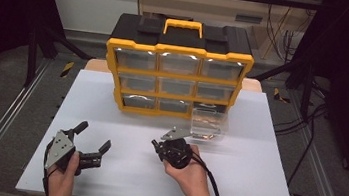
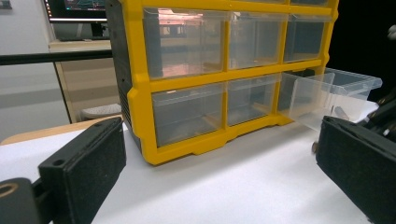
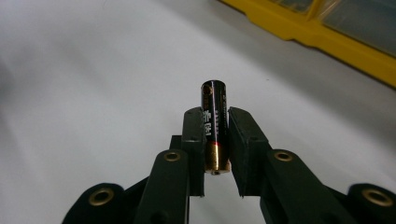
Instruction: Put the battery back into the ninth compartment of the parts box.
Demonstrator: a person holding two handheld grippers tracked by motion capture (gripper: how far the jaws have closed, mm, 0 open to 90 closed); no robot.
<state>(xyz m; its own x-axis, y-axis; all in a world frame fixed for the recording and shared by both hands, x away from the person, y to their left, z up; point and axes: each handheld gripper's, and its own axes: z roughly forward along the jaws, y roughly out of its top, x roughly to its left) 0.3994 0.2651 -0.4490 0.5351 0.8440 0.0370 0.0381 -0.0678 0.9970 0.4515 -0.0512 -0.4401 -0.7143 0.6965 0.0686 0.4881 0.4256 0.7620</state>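
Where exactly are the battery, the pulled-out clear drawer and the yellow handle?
battery (image 3: 214,122): right gripper view, on its black label.
clear drawer (image 1: 208,124): high view, on its see-through wall.
yellow handle (image 1: 184,25): high view, on its top bar.

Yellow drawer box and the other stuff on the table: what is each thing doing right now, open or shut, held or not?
Organizer cabinet: upright at the back of the white table.
Bottom right drawer: pulled out; something small lies inside.
Other drawers: pushed in.
Battery: clamped between the right gripper's jaws.
Right gripper: shut on the battery.
Left gripper: open, holding nothing.
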